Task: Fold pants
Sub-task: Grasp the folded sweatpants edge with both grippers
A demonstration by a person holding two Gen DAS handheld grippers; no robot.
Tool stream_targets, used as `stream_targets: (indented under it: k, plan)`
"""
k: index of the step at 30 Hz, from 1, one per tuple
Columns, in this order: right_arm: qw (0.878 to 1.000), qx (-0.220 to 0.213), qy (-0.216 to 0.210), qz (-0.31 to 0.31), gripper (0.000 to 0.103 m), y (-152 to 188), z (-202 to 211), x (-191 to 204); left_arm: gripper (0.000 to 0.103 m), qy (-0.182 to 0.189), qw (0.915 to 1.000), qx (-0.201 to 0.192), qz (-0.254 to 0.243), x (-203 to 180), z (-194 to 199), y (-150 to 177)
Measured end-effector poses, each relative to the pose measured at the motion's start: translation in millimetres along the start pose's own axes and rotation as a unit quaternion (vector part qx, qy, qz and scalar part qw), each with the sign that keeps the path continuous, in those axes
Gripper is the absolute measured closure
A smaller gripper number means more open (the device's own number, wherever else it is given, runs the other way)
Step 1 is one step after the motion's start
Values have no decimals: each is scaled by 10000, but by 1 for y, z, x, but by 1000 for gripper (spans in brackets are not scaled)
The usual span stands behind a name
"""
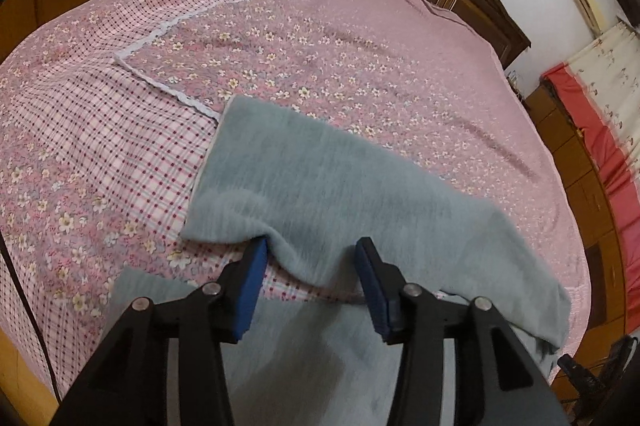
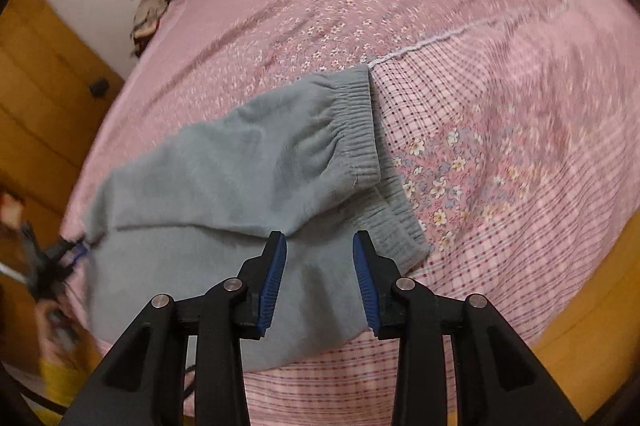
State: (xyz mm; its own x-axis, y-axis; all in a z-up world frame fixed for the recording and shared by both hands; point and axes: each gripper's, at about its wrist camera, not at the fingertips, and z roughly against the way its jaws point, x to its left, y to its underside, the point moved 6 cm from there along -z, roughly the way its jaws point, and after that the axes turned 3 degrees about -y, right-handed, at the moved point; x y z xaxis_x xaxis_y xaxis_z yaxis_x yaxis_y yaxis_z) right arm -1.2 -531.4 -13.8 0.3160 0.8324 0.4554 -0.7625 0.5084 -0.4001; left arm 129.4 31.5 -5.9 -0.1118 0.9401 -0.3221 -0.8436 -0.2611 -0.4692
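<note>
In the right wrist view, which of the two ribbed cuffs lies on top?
The farther cuff lies on top: its leg is folded over the other, whose cuff peeks out beside the right gripper.

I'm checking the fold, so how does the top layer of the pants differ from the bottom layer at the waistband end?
In the right wrist view, the top layer's waistband lies farther up the bed; the bottom layer's waistband sticks out nearer the camera. The top one shows its whole ribbed band; the bottom one is partly covered. Both are grey-blue, ribbed and lie flat on the bedspread.
</note>
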Motion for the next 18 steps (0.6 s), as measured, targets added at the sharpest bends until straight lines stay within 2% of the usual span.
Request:
stream_targets:
  k: [5, 15, 18]
  plan:
    - [9977, 50, -425, -526, 67, -10, -9, 0, 55, 36, 10000, -16, 44, -2, -4, -4]
    - [9966, 231, -437, -664, 67, -19, -44, 7, 56, 88, 9999, -31, 91, -1, -15, -16]
    - [9970, 240, -446, -592, 67, -21, -45, 11, 66, 11, 10000, -46, 79, 0, -19, -17]
